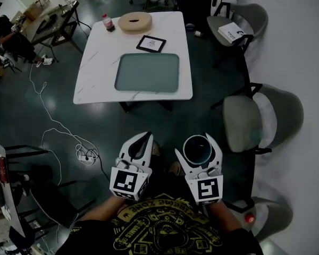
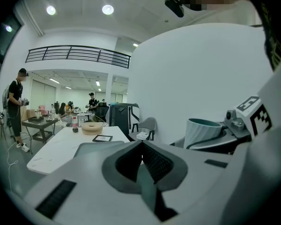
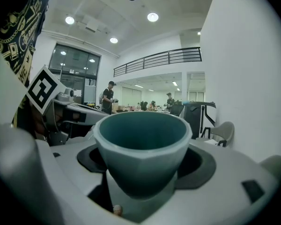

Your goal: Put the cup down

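A teal cup [image 1: 197,150] with a pale ribbed outside is held upright between the jaws of my right gripper [image 1: 198,152], low in the head view and well short of the table. It fills the right gripper view [image 3: 141,149], empty inside, with the jaws closed on its sides. From the left gripper view the cup [image 2: 202,131] shows at the right. My left gripper [image 1: 140,144] hangs beside it, jaws shut together with nothing between them [image 2: 141,162].
A white table [image 1: 95,62] stands ahead, carrying a grey-green tray [image 1: 148,73], a framed marker card [image 1: 151,43], a tan ring-shaped object [image 1: 134,21] and a small bottle [image 1: 107,22]. Grey chairs [image 1: 260,119] line the right. A cable and power strip [image 1: 87,156] lie on the dark floor.
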Demonstrator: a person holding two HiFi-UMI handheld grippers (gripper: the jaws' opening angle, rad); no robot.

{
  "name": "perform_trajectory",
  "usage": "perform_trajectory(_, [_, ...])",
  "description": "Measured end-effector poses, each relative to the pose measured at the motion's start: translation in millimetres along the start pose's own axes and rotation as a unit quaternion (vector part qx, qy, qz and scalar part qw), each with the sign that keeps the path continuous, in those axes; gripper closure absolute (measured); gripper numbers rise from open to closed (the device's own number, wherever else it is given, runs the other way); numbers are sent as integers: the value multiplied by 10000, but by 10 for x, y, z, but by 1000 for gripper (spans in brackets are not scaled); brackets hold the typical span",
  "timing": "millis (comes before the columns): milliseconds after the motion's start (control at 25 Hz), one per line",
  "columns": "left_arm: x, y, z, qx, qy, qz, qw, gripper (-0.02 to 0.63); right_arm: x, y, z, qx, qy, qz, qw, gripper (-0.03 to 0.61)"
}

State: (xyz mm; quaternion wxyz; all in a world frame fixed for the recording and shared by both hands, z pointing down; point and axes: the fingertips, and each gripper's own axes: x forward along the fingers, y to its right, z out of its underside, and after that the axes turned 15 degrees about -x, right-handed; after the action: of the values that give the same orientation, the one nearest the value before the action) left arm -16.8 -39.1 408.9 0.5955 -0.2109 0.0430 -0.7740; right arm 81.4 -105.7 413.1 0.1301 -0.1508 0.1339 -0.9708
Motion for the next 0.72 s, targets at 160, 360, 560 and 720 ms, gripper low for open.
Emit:
perform_trajectory(160, [102, -151, -109, 23, 61, -45, 10000, 603, 181, 1, -91, -27, -16, -47, 10000, 193])
perform_trajectory(360, [240, -387, -225, -47, 111, -62, 9999, 603, 434, 37, -197, -72, -70, -32, 9999, 192])
perform_trajectory(560, [367, -669, -383, -194, 202, -42, 9996, 603, 755, 64, -340, -94, -141, -55, 9998, 192])
perform_trajectory(720, [477, -955, -502, -282, 250, -75, 9993, 603, 1075, 68, -456, -88, -181, -75, 9998, 193])
